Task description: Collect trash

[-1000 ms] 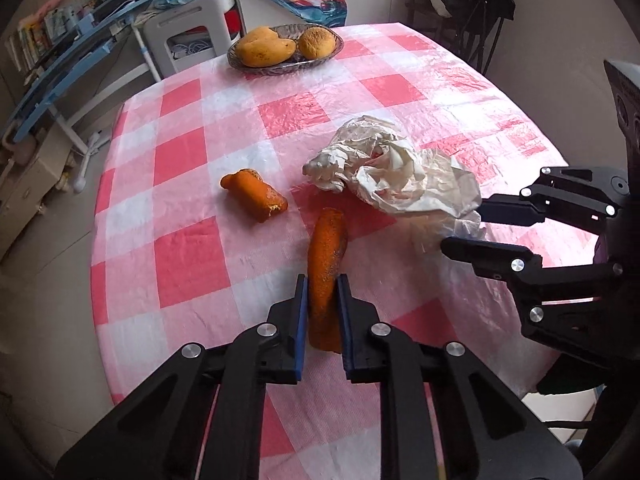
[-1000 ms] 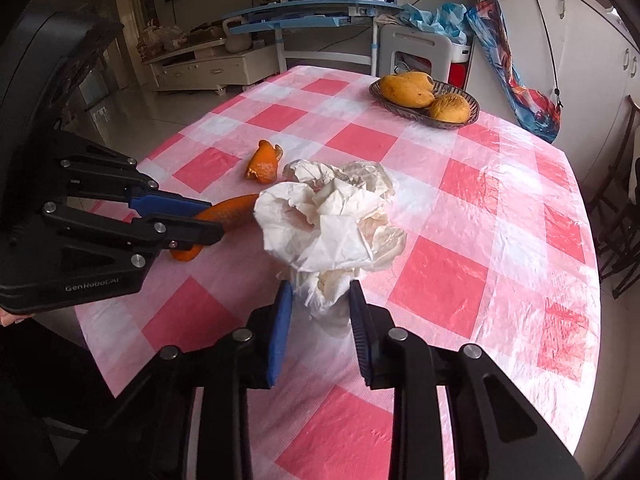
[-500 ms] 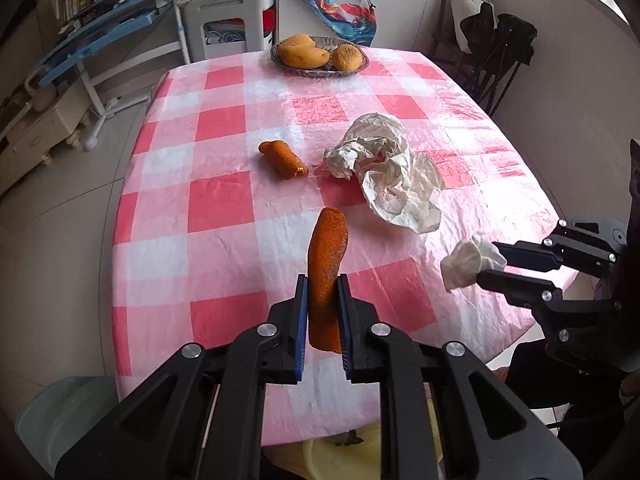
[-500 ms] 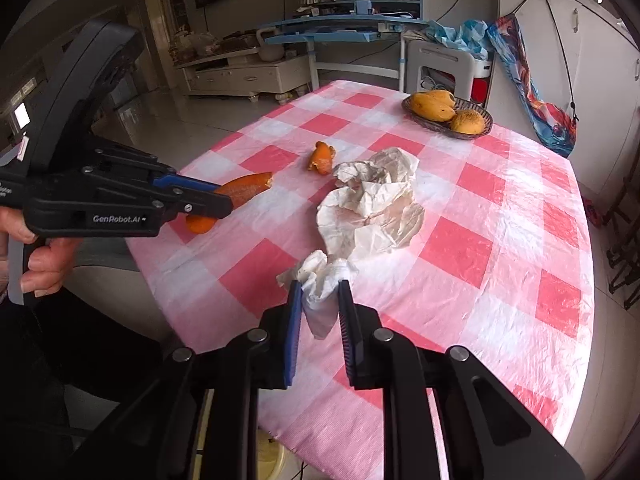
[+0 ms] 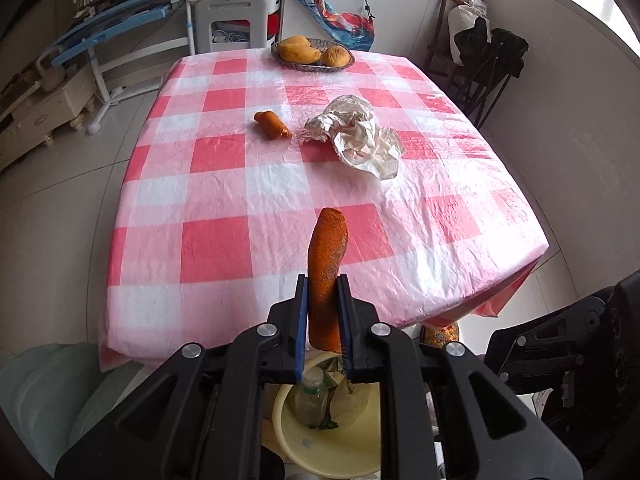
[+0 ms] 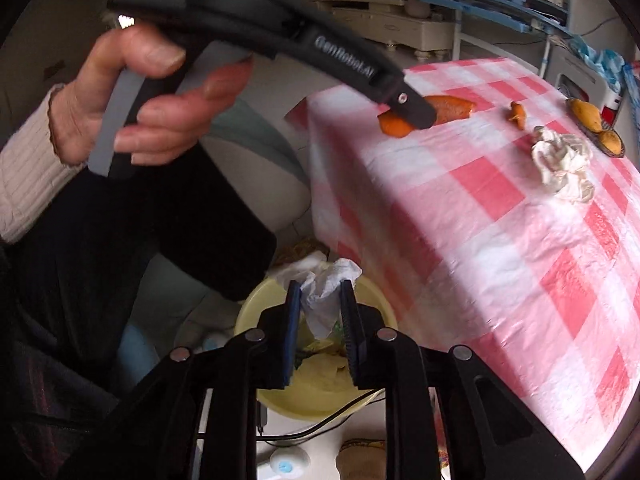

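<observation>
Left hand-held gripper (image 5: 323,320): blue pads pinching one long orange peel (image 5: 327,264), rough and speckled, upright, over the near table (image 5: 224,248) edge. Beyond it on the table: one short orange peel (image 5: 273,125), one crumpled white paper heap (image 5: 360,136), one dish (image 5: 313,56) with two yellow fruits.

Right hand-held gripper (image 6: 320,312): jaws just been opening, one crumpled white tissue (image 6: 320,300) loose between them, hanging above one yellow basin (image 6: 312,384) on the floor holding scraps.

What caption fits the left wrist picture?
Left tool grips an orange peel above the yellow bin, beside the checked table.
</observation>
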Available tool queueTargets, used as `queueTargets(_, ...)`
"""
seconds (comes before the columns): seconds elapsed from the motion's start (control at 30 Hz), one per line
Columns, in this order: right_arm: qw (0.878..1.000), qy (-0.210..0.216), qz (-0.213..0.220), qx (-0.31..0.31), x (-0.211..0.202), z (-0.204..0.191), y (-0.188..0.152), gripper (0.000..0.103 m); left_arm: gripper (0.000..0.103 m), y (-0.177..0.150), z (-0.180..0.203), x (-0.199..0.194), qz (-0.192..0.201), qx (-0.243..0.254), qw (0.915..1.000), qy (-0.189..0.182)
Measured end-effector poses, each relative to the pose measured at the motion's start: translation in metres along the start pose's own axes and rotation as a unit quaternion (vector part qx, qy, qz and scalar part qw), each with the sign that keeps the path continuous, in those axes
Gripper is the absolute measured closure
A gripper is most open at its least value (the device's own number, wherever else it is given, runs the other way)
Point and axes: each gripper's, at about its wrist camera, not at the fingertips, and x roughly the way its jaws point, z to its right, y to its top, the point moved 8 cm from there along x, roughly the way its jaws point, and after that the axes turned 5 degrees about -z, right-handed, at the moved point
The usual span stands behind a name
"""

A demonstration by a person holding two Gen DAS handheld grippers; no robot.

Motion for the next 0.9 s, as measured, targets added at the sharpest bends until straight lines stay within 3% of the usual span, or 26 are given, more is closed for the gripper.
queueTargets(0.03,1.000,0.004,-0.003,0.002,0.001,-0.001,-0.003,0.064,0.089,-0.005,0.001,-0.001,-0.001,-0.002,1.0000,-0.001)
queueTargets(0.1,1.000,-0.003,-0.001,0.007,-0.001,0.001,-0.006,0.058,0.089,-0.015,0.004,-0.003,-0.004,-0.004,1.0000,-0.003)
queueTargets(0.27,0.999,-0.035,0.023,0.034,-0.016,0.015,-0.010,0.052,0.089,-0.044,0.019,-0.003,-0.020,-0.004,0.9997,-0.009)
queueTargets(0.43,0.991,-0.095,0.060,0.079,-0.035,0.042,-0.013,0.038,0.089,-0.081,0.039,0.008,-0.070,0.001,0.9972,-0.025)
queueTargets(0.5,0.985,-0.121,0.069,0.098,-0.041,0.052,-0.017,0.034,0.083,-0.093,0.046,0.012,-0.087,0.012,0.9960,-0.021)
queueTargets(0.53,0.983,-0.133,0.072,0.108,-0.044,0.057,-0.020,0.033,0.075,-0.097,0.049,0.013,-0.089,0.020,0.9957,-0.014)
queueTargets(0.63,0.976,-0.157,0.076,0.132,-0.050,0.070,-0.024,0.033,0.053,-0.093,0.049,0.007,-0.065,0.029,0.9974,0.010)
queueTargets(0.73,0.971,-0.175,0.078,0.141,-0.047,0.075,-0.025,0.027,0.047,-0.081,0.036,-0.004,-0.031,-0.003,0.9994,0.011)
queueTargets(0.9,0.969,-0.186,0.090,0.135,-0.050,0.078,-0.021,0.026,0.038,-0.064,0.008,-0.020,0.024,-0.059,0.9970,0.045)
